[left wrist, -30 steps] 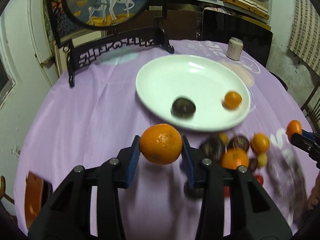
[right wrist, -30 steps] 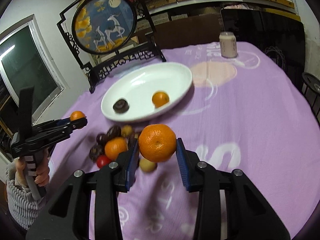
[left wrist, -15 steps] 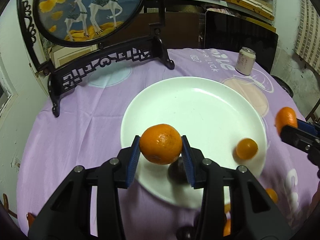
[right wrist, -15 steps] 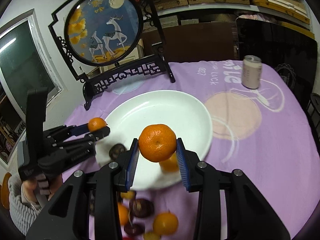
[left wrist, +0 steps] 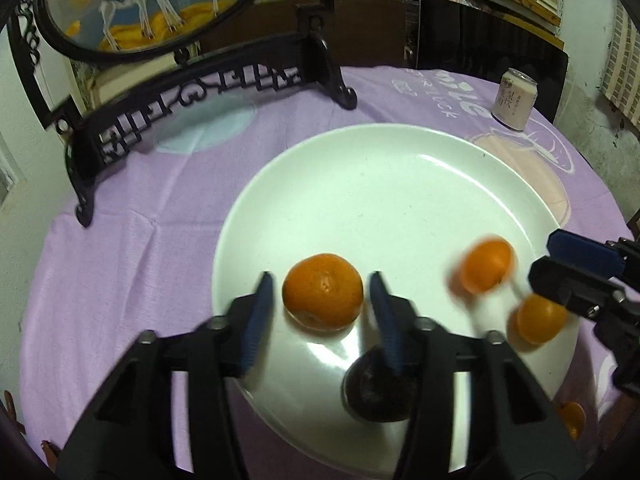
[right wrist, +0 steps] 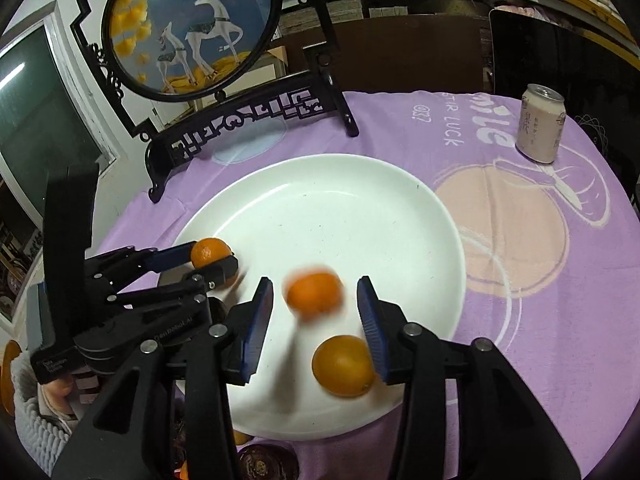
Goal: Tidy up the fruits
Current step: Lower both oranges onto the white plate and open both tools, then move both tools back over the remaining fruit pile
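Both tongs stand apart over the round white ceramic plate (left wrist: 384,168) on the purple-clothed bench (left wrist: 140,248): the left tongs (left wrist: 320,304) flank a large orange mandarin (left wrist: 322,290) lying on the plate, with clear gaps at either side. The right tongs (right wrist: 314,312) flank a blurred orange mandarin (right wrist: 314,294) touching neither pad. A smaller orange citrus fruit (right wrist: 343,365) and a dark round fruit (left wrist: 376,392) also lie on the plate.
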Available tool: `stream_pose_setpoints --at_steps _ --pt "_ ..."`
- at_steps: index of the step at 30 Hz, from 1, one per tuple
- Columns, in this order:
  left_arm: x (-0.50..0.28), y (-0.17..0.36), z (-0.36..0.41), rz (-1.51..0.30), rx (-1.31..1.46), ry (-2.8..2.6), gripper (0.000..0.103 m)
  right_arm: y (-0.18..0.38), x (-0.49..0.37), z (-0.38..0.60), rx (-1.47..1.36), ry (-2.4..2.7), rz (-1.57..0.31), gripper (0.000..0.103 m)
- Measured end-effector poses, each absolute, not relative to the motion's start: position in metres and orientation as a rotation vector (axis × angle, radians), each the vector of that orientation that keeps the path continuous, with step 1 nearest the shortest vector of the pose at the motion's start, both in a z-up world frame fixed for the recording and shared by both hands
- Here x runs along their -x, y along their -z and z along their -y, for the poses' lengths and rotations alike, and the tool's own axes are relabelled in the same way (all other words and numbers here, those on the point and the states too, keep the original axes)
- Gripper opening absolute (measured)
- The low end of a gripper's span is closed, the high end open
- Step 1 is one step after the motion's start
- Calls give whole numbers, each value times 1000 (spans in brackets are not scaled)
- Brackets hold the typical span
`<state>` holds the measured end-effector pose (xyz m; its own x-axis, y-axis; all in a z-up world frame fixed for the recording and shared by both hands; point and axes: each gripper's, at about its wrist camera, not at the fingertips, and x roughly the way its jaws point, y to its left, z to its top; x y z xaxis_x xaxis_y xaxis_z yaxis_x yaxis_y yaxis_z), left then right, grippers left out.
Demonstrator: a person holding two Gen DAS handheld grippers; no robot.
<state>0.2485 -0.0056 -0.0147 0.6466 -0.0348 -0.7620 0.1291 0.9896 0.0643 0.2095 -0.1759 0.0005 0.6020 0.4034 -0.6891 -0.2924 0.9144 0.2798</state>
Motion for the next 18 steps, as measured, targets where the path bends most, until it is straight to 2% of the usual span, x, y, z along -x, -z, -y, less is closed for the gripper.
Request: stream_pose_setpoints --at_steps 5,9,18 --pt "-234 -1 7 -812 -131 83 62 -17 -196 184 -169 -407 -791 44" --pt "-208 -13 4 -763 -148 57 70 -26 -176 186 -162 -404 -759 44" --pt "-144 -20 -1 -707 -155 24 78 -20 -125 182 -154 -413 -742 44"
